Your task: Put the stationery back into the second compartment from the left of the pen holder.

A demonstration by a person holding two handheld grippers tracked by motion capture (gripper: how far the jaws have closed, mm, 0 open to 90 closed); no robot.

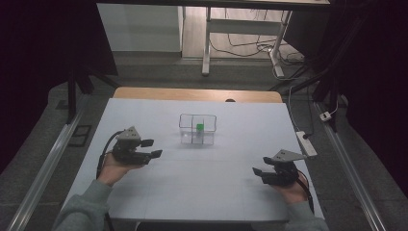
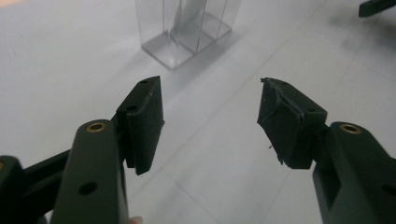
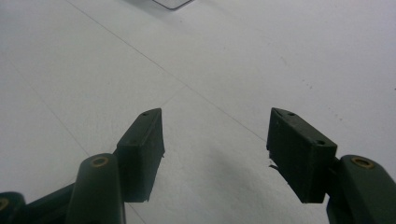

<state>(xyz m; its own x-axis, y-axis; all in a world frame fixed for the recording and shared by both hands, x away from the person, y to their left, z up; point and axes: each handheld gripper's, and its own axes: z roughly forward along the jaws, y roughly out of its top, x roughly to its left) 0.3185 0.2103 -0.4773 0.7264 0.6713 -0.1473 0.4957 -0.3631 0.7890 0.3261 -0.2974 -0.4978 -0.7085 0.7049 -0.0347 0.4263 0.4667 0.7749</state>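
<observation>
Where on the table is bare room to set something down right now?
The widest bare stretch lies between the left tongs and right tongs, in front of the clear box holding a green cube. Both far corners beside the box are bare too. Nothing on the table is crowded.

The clear box (image 2: 187, 28) is cut off at the left gripper view's top edge.
</observation>
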